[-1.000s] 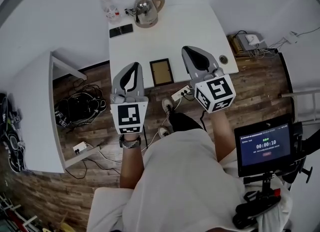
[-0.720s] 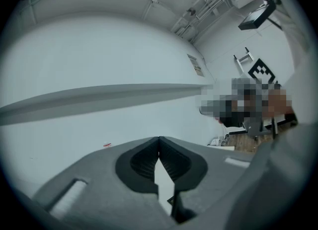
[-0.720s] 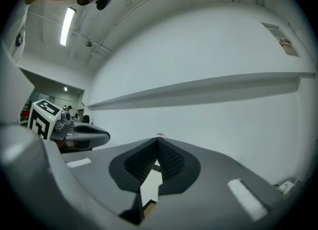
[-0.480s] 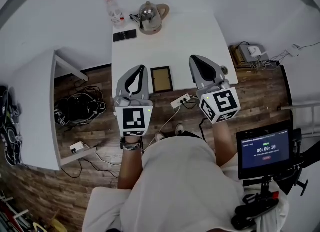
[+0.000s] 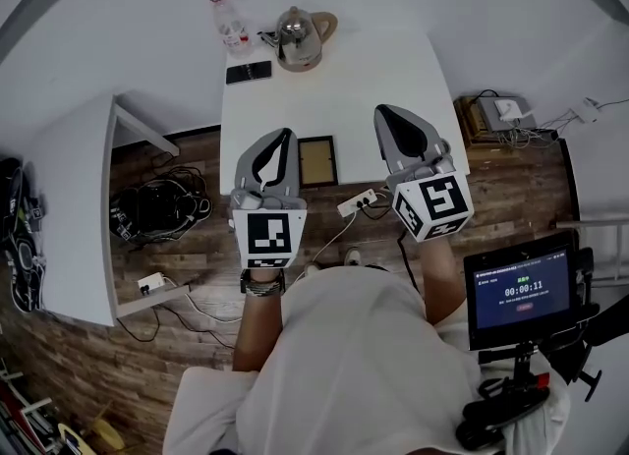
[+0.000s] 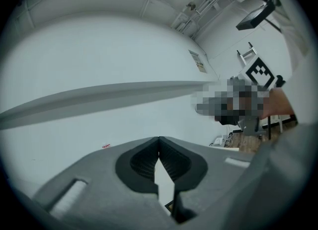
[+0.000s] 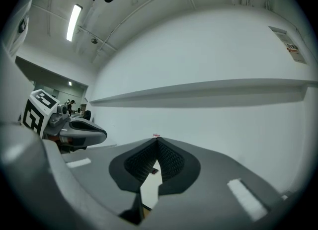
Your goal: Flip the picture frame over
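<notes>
The picture frame (image 5: 317, 160) lies flat on the white table (image 5: 393, 60) near its front edge, a dark rim around a tan panel. My left gripper (image 5: 286, 133) hovers just left of the frame, shut with nothing in it. My right gripper (image 5: 381, 110) hovers a little to the right of the frame, also shut and empty. Neither touches the frame. In the left gripper view the left gripper (image 6: 159, 138) has its jaws meeting at the tips against the white wall. The right gripper view shows the right gripper (image 7: 157, 139) closed the same way.
At the table's far edge stand a metal kettle (image 5: 300, 34) and a plastic bottle (image 5: 225, 14), with a black phone (image 5: 248, 72) lying nearby. A power strip (image 5: 356, 202) and cables lie on the wood floor below. A white shelf unit (image 5: 69, 207) stands left, a screen (image 5: 521, 286) right.
The head view has shifted slightly. Both grippers stay shut at either side of the frame, and the frame has not moved on the table.
</notes>
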